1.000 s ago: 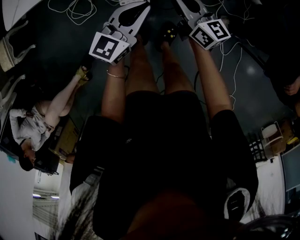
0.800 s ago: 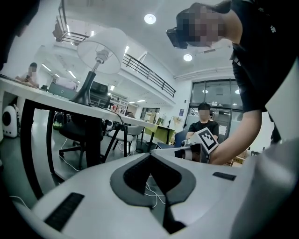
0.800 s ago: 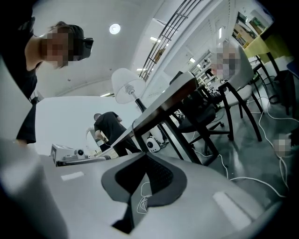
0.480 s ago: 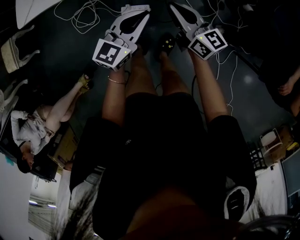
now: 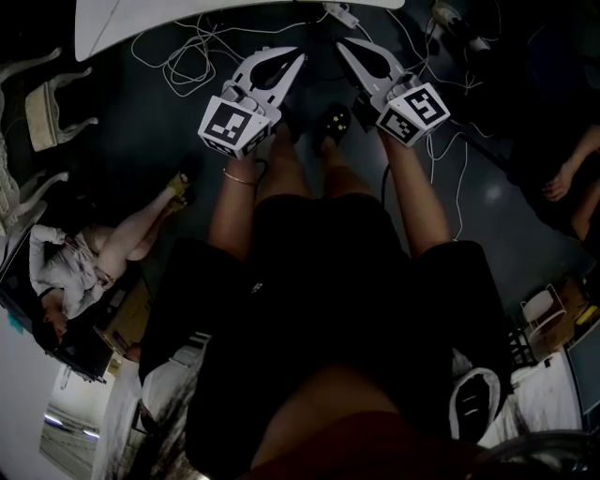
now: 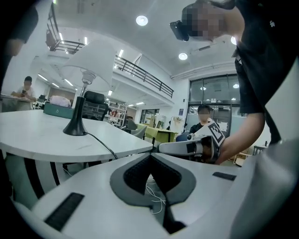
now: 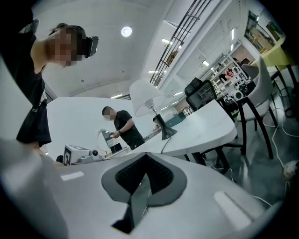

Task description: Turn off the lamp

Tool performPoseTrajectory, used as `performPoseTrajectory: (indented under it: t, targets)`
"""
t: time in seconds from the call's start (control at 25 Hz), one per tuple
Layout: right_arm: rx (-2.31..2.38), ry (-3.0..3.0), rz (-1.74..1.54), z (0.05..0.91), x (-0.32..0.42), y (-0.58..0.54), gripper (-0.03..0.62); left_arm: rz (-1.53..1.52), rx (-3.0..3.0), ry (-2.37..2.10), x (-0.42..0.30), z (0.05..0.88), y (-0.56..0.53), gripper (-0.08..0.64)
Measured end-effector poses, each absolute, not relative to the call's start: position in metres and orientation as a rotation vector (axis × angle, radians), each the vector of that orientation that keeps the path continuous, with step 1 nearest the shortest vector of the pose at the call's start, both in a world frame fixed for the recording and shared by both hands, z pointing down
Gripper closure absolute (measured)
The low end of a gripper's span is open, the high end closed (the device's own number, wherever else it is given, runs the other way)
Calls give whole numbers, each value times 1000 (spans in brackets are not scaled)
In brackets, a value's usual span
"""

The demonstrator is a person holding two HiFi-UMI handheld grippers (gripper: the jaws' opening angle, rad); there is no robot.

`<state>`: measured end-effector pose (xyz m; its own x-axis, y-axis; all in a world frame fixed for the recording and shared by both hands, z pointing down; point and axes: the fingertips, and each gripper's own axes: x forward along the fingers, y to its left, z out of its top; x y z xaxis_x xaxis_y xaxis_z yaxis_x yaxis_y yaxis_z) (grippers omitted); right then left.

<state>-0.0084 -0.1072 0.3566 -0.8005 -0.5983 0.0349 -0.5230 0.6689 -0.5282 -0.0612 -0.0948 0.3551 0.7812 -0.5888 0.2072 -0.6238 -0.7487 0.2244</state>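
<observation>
The lamp (image 6: 84,64) has a white shade on a thin stem and a black flared base (image 6: 74,128). It stands on the white round table (image 6: 42,144), ahead and left of my left gripper (image 6: 150,159). In the right gripper view the lamp (image 7: 148,101) stands farther off on the table (image 7: 205,123), beyond my right gripper (image 7: 145,161). Both grippers are shut with nothing between their pads and are well apart from the lamp. The head view shows my left gripper (image 5: 289,60) and right gripper (image 5: 349,45) side by side below the table's edge (image 5: 187,11). Whether the lamp is lit I cannot tell.
The lamp's black cord (image 6: 101,143) runs off the table's edge. Loose cables (image 5: 192,58) and a power strip (image 5: 343,13) lie on the dark floor. Chairs (image 5: 47,112) stand at the left, where a person (image 5: 80,262) sits. Another person (image 7: 122,126) stands behind the table.
Both grippers have risen toward the table. In the head view the table's white edge has come into sight at the top, and the floor cables have slid down the picture.
</observation>
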Motion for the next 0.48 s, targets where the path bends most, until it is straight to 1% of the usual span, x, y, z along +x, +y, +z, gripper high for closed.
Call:
performPoseTrajectory:
  t: [0.48]
  targets:
    - [-885,2715,-678,280,-25,-119,592,146,2760,-1022,-83,287,-109,554]
